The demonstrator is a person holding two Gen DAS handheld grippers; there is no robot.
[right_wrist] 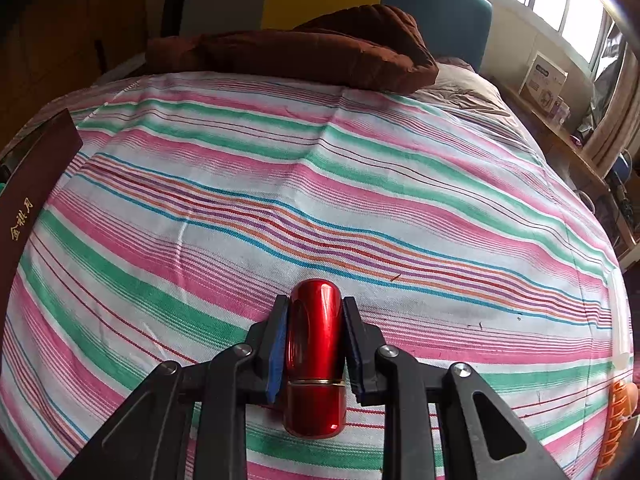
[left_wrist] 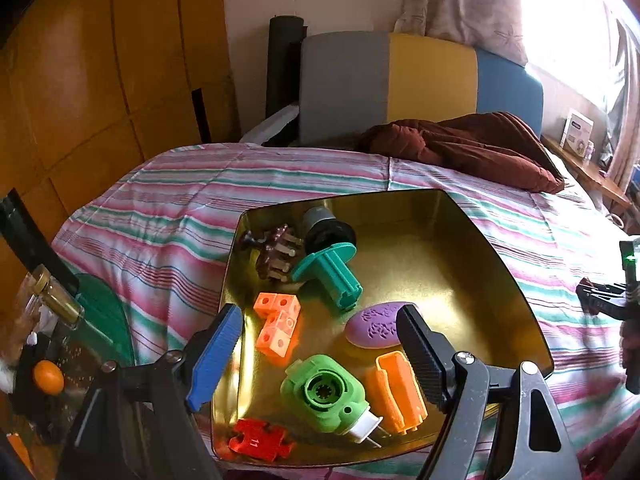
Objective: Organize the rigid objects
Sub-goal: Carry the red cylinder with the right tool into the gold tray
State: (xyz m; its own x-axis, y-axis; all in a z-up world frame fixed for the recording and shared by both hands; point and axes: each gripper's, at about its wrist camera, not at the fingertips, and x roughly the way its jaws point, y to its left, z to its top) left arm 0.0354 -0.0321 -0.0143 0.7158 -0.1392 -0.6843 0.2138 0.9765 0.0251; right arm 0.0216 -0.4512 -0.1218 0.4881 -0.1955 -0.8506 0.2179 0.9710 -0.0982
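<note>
Sorting is under way on the bed with the pink, green and white striped sheet [right_wrist: 320, 168]. The right gripper [right_wrist: 314, 344] is pinching a glossy red metal capsule-shaped tube with a thin gold band [right_wrist: 316, 356], its blue-faced pads pressing on both sides; the tube's rounded tip is pointing away from the camera, over bare sheet. I judge that this tube is the piece in hand, waiting to go into the container.

That container, a shallow gold-coloured metal tin tray [left_wrist: 460, 248], is lying on the sheet below the left gripper [left_wrist: 316, 344], whose jaws are standing spread with nothing between them, hovering over the tray's near end. Inside the tray are lying a teal plastic spool with a grey and black cap [left_wrist: 332, 264] at the far left, a dark brown toothed piece [left_wrist: 272, 252] beside it, an orange block of joined cubes [left_wrist: 278, 326], a purple oval disc with a raised pattern [left_wrist: 372, 326], a light green rounded housing with a white tip [left_wrist: 324, 394], an orange ribbed clip [left_wrist: 396, 392] and a red flat puzzle-like piece [left_wrist: 260, 442] nearest of all.

The tray's right half is sitting bare, so the next move seems to call for carrying the red tube leftward to it, lowering it into that open space and only then spreading the pads. Being round and smooth, it will probably roll on the metal floor.
</note>
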